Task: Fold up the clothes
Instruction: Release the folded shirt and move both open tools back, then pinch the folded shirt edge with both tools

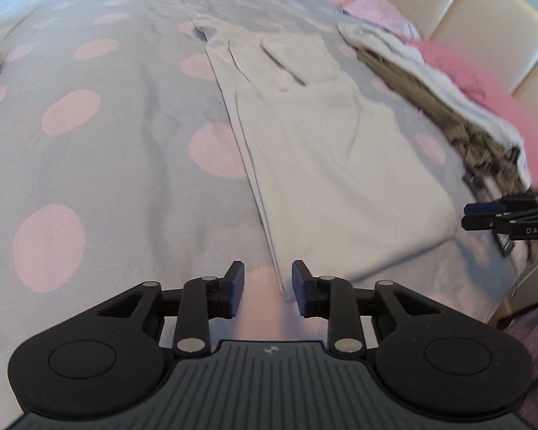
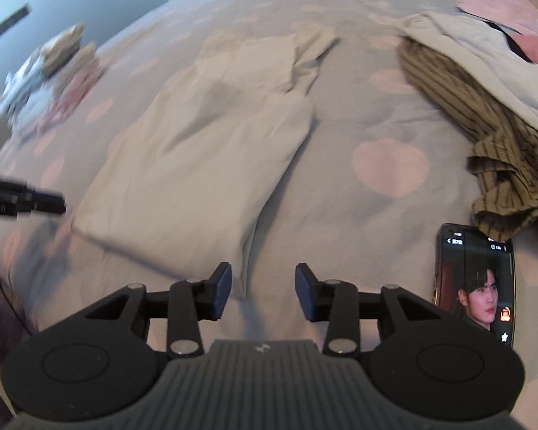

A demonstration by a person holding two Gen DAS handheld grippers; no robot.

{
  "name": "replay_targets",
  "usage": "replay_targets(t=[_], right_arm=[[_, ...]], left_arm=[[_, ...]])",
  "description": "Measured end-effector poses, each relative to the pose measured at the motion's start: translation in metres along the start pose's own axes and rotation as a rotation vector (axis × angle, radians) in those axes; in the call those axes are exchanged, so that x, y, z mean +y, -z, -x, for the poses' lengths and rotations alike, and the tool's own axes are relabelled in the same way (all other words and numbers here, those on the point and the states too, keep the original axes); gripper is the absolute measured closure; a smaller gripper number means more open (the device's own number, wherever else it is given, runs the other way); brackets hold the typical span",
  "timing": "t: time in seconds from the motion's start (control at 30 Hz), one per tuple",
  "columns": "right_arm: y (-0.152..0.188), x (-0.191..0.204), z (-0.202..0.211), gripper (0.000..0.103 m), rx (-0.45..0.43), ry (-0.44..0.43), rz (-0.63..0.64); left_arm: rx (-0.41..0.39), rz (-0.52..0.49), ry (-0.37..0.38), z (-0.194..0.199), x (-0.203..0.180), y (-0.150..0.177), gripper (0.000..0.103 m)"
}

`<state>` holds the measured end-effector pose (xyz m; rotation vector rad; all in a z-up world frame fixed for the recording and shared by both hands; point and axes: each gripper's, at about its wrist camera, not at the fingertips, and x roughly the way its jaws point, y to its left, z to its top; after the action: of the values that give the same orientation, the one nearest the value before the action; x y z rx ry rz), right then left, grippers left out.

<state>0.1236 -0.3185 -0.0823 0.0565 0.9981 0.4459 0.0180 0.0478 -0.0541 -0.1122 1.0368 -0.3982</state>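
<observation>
A cream garment [image 1: 322, 150] lies flat and lengthwise-folded on the grey bedspread with pink dots [image 1: 89, 143]. My left gripper [image 1: 268, 286] is open and empty just above the garment's near left corner. My right gripper [image 2: 263, 288] is open and empty at the garment's [image 2: 204, 150] near right corner. The right gripper also shows at the right edge of the left wrist view [image 1: 502, 216]. The left gripper shows at the left edge of the right wrist view [image 2: 21, 202].
An olive striped garment [image 2: 484, 136] and a pale one [image 2: 484, 61] lie piled at the right. A phone [image 2: 475, 283] with a lit screen lies by the right gripper. Crumpled clothes [image 2: 50, 75] lie far left. Pink pillows [image 1: 477, 75] and a beige headboard [image 1: 484, 7] are beyond.
</observation>
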Motion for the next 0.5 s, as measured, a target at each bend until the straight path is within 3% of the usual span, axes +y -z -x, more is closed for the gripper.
replay_targets(t=[0.07, 0.3, 0.5], right_arm=[[-0.003, 0.002, 0.000, 0.058, -0.015, -0.001, -0.032], [-0.026, 0.014, -0.015, 0.058, -0.022, 0.044, -0.032], [-0.059, 0.000, -0.037, 0.058, -0.043, 0.066, -0.127]], left_arm=[[-0.028, 0.000, 0.008, 0.002, -0.001, -0.002, 0.065], [-0.069, 0.029, -0.006, -0.015, 0.000, -0.021, 0.065], [-0.111, 0.067, -0.014, -0.039, 0.009, -0.054, 0.065]])
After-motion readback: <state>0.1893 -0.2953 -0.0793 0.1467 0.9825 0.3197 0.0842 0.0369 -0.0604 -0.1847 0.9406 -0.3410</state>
